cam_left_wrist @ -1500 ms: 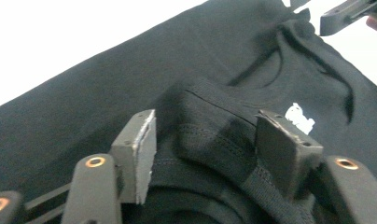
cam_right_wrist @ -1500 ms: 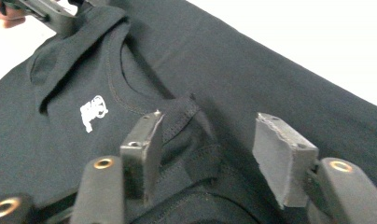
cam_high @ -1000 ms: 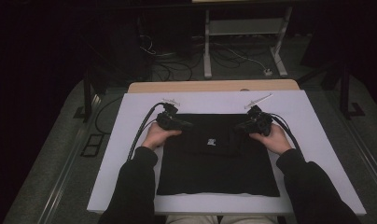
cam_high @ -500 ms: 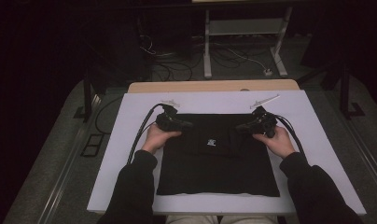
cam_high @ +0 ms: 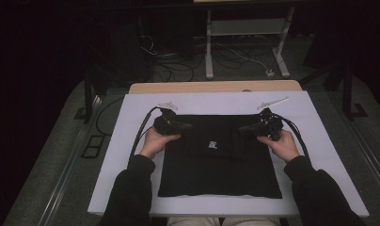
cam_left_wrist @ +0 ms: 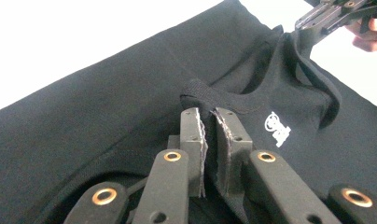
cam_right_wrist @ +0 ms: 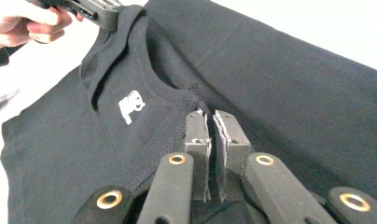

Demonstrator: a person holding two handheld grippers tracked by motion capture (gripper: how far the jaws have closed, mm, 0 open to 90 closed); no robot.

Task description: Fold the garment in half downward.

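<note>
Between both claws, black shirt [cam_high: 216,160]

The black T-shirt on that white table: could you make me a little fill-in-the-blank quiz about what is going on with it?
1. The black T-shirt lies on a table whose top is ____.
2. The small logo printed on the shirt is ____ in colour.
3. The left gripper has its fingers closed on the shirt's ____ fabric.
4. The right gripper also pinches the shirt, so the number of grippers holding it is ____.

Missing words: white; white; black; two
</note>
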